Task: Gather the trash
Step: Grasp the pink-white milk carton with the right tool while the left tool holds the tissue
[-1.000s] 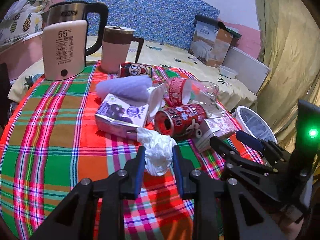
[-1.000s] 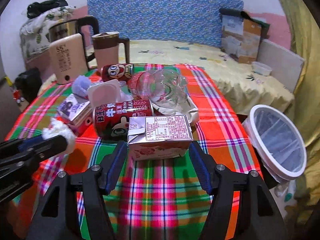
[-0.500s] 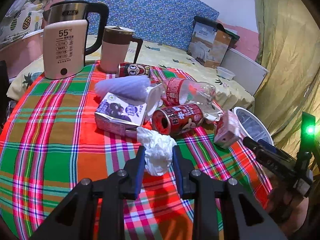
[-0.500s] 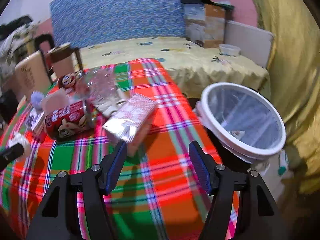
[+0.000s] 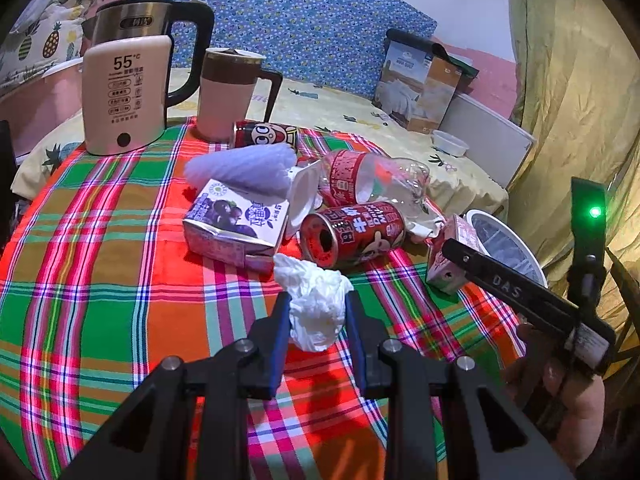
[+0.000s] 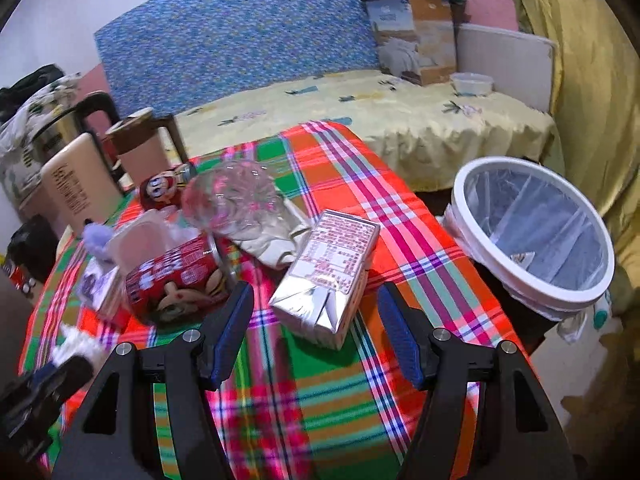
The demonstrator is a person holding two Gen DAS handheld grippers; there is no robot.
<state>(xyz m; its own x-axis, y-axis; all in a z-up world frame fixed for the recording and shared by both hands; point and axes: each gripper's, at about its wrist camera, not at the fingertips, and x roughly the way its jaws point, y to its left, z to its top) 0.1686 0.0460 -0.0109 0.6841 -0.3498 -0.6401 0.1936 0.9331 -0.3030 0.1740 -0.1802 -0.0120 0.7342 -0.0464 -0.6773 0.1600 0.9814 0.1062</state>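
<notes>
- A crumpled white tissue [image 5: 316, 308] sits pinched between the pads of the left gripper [image 5: 317, 332], above the plaid tablecloth [image 5: 100, 272].
- The right gripper [image 6: 316, 332] stands spread wide, a pink drink carton [image 6: 330, 272] lying on the cloth just ahead of its tips.
- A red can [image 5: 352, 232] and a purple carton [image 5: 236, 224] lie behind the tissue.
- A lined white bin [image 6: 532, 232] stands beside the table.

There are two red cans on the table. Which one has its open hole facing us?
The nearer red can, lying on its side beside the purple carton, shows its open top. The cartoon-face can by the mug doesn't.
</notes>
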